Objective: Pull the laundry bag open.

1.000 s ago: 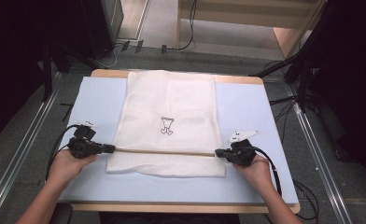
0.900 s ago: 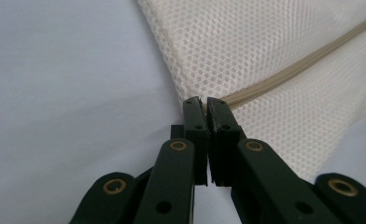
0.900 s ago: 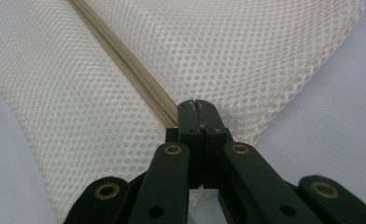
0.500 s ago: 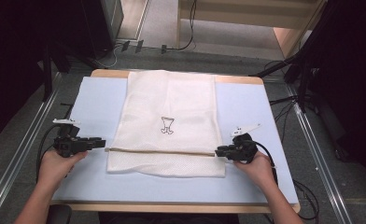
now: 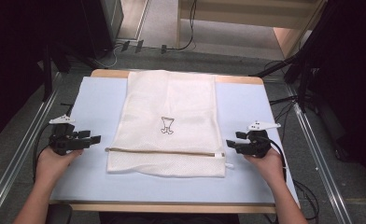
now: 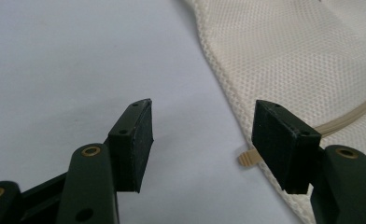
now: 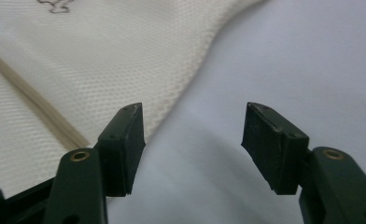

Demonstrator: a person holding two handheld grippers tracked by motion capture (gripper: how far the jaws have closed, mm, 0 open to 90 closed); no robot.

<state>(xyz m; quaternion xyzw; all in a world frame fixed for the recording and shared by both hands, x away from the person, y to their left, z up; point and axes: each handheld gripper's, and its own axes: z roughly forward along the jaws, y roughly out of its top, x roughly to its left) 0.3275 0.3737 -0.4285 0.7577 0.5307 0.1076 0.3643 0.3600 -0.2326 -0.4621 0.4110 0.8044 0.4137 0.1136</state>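
Altogether, one cream mesh laundry bag (image 5: 168,123) lies flat in the middle of the pale blue tabletop (image 5: 97,100), and two black hand-held tools flank it, one per hand. On the bag, one tan zipper (image 5: 165,151) runs across near the person's edge, and one small dark outline drawing (image 5: 167,125) sits at the centre. The left tool (image 5: 91,139) rests just off the bag's left edge, its jaws spread and holding nothing; the right tool (image 5: 231,143) sits just off the right edge, jaws likewise apart and empty. From the high view comes the whole layout (both forearms entering from below, both tools level with the zipper). The left gripper view adds the fine weave and the zipper's tan end tab (image 6: 246,158) poking past the bag's edge, close to one jaw. The right gripper view shows that tool's jaws spanning the bag's edge, one over mesh, one over bare tabletop.
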